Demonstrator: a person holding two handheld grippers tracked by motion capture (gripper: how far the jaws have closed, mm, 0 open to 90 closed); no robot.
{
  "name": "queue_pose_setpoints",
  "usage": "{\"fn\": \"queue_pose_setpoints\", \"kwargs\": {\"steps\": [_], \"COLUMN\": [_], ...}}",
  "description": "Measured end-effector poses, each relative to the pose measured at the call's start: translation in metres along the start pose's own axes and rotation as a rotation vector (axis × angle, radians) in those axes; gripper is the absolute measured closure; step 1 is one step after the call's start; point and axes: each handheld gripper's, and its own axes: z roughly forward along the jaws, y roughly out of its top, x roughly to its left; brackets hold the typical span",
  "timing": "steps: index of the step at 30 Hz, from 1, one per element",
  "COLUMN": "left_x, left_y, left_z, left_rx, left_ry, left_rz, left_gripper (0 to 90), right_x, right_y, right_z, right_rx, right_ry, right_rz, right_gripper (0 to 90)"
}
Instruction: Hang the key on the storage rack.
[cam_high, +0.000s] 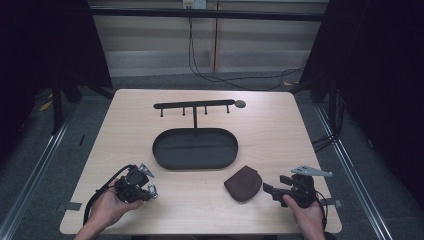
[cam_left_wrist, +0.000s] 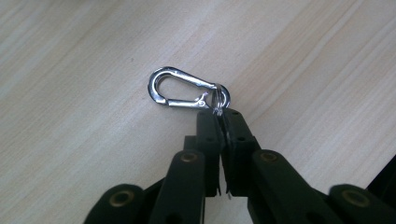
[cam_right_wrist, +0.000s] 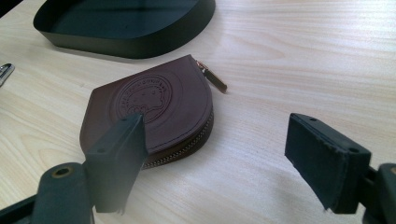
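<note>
A silver carabiner clip (cam_left_wrist: 180, 88) lies on the wooden table, with a small key ring (cam_left_wrist: 220, 97) on its end. My left gripper (cam_left_wrist: 219, 114) is shut on that ring. In the high view the clip (cam_high: 152, 190) glints at the tip of the left gripper (cam_high: 148, 190), near the table's front left. A brown leather zip pouch (cam_right_wrist: 154, 107) with an embossed round mark lies flat in front of my right gripper (cam_right_wrist: 219, 149). That gripper stands open, its left finger (cam_right_wrist: 121, 144) just short of the pouch's near edge. The pouch (cam_high: 243, 183) sits left of the right gripper (cam_high: 269, 189).
A black oval tray (cam_high: 195, 162) sits mid-table, and from its far side rises a post carrying a black bar with several pegs (cam_high: 195, 105). The tray's wall (cam_right_wrist: 130, 44) stands just beyond the pouch. Cables trail on the floor behind the table.
</note>
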Motion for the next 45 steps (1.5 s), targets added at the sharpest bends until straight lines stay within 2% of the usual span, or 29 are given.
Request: {"fn": "queue_pose_setpoints", "kwargs": {"steps": [5,6,9,10,14,25,28,35,45], "left_x": [-0.001,-0.002,-0.003,-0.004,-0.006,-0.003,0.002,0.008,0.010], "left_y": [0.005,0.008,0.012,0.016,0.022,0.037,0.042,0.049,0.065], "left_z": [-0.001,-0.003,-0.004,-0.008,-0.016,-0.036,-0.041,-0.048,-0.063], "left_rx": [0.018,0.038,0.055,0.077,0.112,0.146,0.169,0.173,0.158], "left_ry": [0.006,0.000,0.001,-0.006,-0.002,-0.011,-0.042,-0.053,-0.033], "left_rz": [0.024,0.043,0.048,0.087,0.110,0.126,0.129,0.125,0.129], "left_gripper": [89.2,89.3,89.3,89.3,89.3,89.4,89.2,89.3,89.3], "right_x": [0.000,0.000,0.000,0.000,0.000,0.000,0.000,0.000,0.000], "right_y": [0.000,0.000,0.000,0.000,0.000,0.000,0.000,0.000,0.000], "right_z": [0.000,0.000,0.001,0.001,0.001,0.001,0.001,0.001,0.002], "right_rx": [0.002,0.001,0.002,0.003,0.004,0.004,0.005,0.012,0.017], "right_ry": [-0.001,-0.002,-0.003,-0.004,-0.004,-0.005,-0.005,-0.002,-0.001], "right_rz": [0.001,0.000,0.001,0.001,0.003,0.001,0.003,0.005,0.002], "right_gripper": [20.7,20.7,20.7,20.7,20.7,20.7,20.7,20.6,20.6]}}
